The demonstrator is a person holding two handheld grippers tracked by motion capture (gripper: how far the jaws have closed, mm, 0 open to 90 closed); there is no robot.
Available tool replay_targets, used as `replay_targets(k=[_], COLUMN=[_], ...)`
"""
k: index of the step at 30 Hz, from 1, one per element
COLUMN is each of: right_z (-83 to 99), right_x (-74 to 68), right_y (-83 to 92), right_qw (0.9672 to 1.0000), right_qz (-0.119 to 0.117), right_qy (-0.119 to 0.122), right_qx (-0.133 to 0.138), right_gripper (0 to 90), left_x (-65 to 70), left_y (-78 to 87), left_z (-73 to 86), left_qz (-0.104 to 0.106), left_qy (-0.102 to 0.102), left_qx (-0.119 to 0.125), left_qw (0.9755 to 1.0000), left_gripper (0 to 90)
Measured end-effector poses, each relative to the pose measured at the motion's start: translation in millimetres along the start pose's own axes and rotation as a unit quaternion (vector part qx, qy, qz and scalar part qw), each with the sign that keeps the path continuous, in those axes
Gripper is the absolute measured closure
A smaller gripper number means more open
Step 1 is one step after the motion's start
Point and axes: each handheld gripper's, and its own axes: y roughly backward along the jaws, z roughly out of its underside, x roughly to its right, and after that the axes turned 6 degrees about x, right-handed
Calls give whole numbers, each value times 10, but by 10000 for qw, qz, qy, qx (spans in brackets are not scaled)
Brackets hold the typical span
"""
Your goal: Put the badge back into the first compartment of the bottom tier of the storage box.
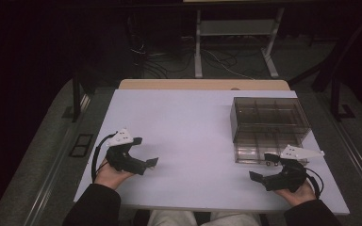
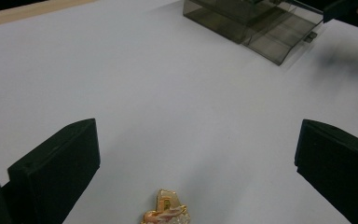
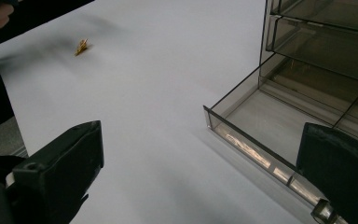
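A small gold and silver pin (image 2: 166, 211) lies flat on the white table (image 2: 168, 93), low between the wide-apart jaws of my left gripper (image 2: 196, 140), untouched. From the right gripper view the pin (image 3: 81, 46) is a small gold speck far off at the upper left. My left gripper (image 1: 145, 151) rests at the table's front left, open and empty. At the front right my right gripper (image 1: 263, 166) is open too. It (image 3: 205, 135) faces the pulled-out bottom drawer (image 3: 265, 121) of a smoky clear drawer box (image 1: 268, 120), holding nothing.
The drawer box (image 2: 256, 23) stands at the table's right side, its open drawer (image 1: 252, 153) reaching toward the front edge. A wooden strip (image 1: 202, 84) runs along the table's far edge. Beyond it are dark floor, cables and desk legs (image 1: 198, 47).
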Motion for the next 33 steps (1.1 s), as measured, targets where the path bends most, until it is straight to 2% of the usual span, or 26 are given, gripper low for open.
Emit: replay_targets(k=[3, 9, 14, 16, 20, 25, 29, 33], right_z=[1, -2, -1, -3, -8, -11, -12, -9], right_x=[-1, -8, -6, -6, -5, -3, -2, -6], right_y=[2, 2, 0, 3, 8, 13, 10, -2], right_qw=[10000, 10000, 10000, 10000, 10000, 10000, 10000, 9999], right_qz=[0, 3, -7, -17, -28, -25, -29, -35], right_qy=[13, 23, 34, 26, 66, 62, 63, 86], right_qx=[-1, -18, -52, -50, -36, -23, -28, -56], right_gripper=[2, 2, 2, 2, 3, 3, 2, 3], left_x=[-35, -110, -190, -224, -302, -352, -403, -446], left_y=[19, 32, 10, -13, -73, -167, -222, -240], left_z=[-69, -203, -262, -264, -239, -187, -160, -150], left_qz=[-31, -78, -101, -145, -121, -75, 47, 102], left_qy=[-37, -242, -389, -480, -466, -533, -588, -592], left_qx=[-64, -375, -670, -833, -1011, -1313, -1471, -1518], left_qw=[10000, 9990, 9969, 9953, 9937, 9899, 9874, 9866], left_gripper=[0, 0, 0, 0, 0, 0, 0, 0])
